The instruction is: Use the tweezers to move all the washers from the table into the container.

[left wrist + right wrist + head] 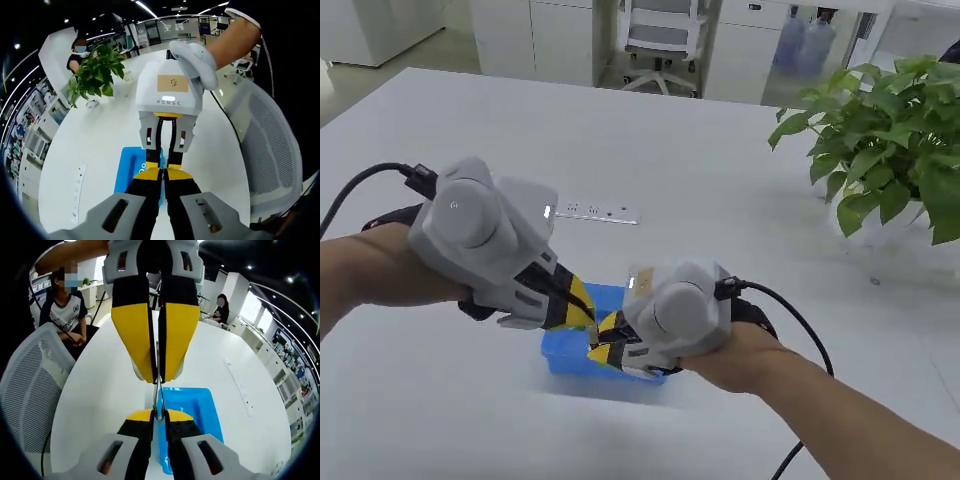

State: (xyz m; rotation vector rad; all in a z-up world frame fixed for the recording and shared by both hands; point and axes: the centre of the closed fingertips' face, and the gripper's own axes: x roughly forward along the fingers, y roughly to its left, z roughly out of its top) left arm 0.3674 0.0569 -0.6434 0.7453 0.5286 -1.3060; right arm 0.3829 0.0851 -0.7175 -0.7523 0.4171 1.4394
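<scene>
Tweezers (159,395), thin and metal, are pinched by both the left gripper (159,376) and the right gripper (159,415), whose tips meet over the blue container (197,407). If one lets go unevenly, the tweezers could twist or drop.

The head view looks forward and down from the counter's (720,180) near edge, close above the left claw (578,300) and right claw (610,345). The left gripper view faces the right claw tip to tip, toward the plant (95,70) side. The right gripper view faces the left claw the opposite way. All three share the blue container (565,358) and power strip (595,212).
</scene>
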